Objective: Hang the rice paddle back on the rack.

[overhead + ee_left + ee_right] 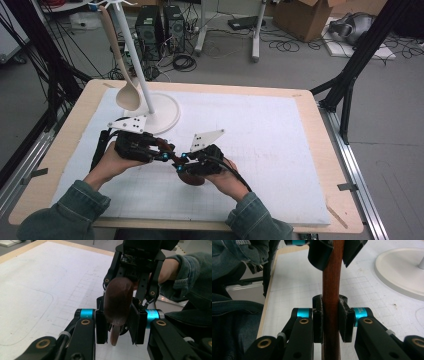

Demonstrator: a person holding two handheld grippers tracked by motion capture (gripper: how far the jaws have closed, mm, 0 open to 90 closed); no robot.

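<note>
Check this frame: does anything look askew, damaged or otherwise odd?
Nothing stands out. The dark wooden spoon is held between both hand-held grippers above the white mat; a pale wooden spoon hangs on the white stand.

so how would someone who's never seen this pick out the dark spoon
Start at the white stand on the table's far left, where a pale wooden spoon hangs. Come toward the person: the dark reddish-brown spoon is held between both grippers, not hanging.
</note>
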